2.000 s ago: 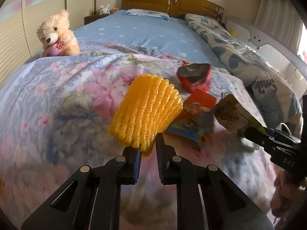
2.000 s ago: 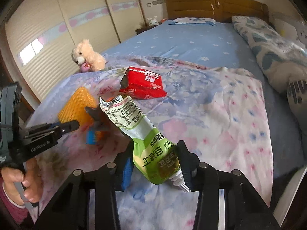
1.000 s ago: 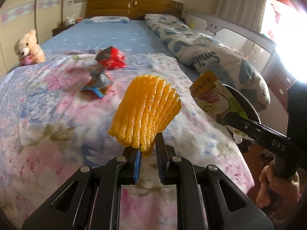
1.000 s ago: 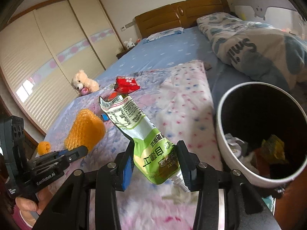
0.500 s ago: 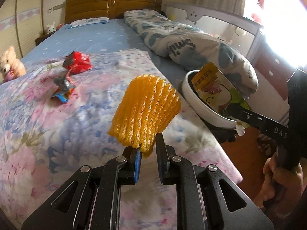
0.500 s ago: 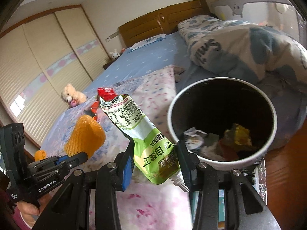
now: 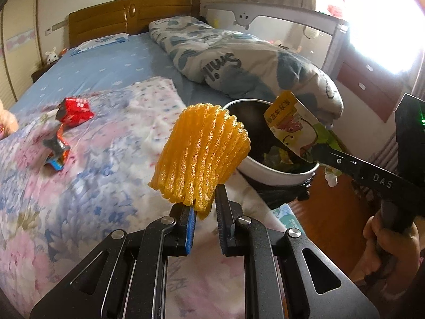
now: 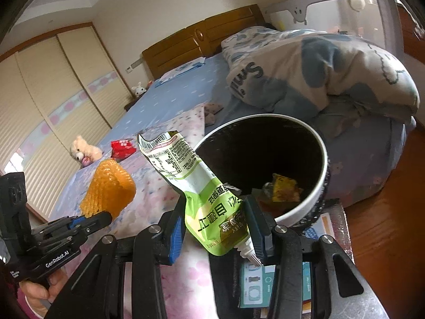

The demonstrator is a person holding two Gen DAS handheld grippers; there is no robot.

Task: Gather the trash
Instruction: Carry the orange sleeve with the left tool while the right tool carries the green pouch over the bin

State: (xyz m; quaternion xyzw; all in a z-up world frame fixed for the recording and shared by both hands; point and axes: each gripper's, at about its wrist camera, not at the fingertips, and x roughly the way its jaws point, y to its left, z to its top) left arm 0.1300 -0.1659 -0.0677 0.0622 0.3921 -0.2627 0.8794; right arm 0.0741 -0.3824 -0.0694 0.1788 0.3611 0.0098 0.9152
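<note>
My left gripper (image 7: pixel 203 207) is shut on an orange ridged foam net (image 7: pixel 202 156), held up over the bed's edge just left of the white trash bin (image 7: pixel 268 170). The same foam net (image 8: pixel 109 186) shows in the right wrist view at the left. My right gripper (image 8: pixel 215 226) is shut on a green spouted pouch (image 8: pixel 202 186), right in front of the white trash bin (image 8: pixel 313 196). The pouch (image 7: pixel 294 130) hangs over the bin's rim in the left wrist view. Crumpled wrappers lie in the bin. A red wrapper (image 7: pixel 75 111) and a blue-orange wrapper (image 7: pixel 57 151) lie on the floral blanket.
A rolled quilt (image 7: pixel 239 61) lies along the bed's right side, behind the bin. A teddy bear (image 8: pixel 83 150) sits on the bed at the left. A baby cot rail (image 7: pixel 279 24) and a dresser (image 7: pixel 372 85) stand by the bright window. Wooden floor (image 8: pixel 385 239) lies right of the bin.
Both grippers have swung right from the bed toward the bin, each keeping its grip. The bin has come closer and now sits right in front of the pouch.
</note>
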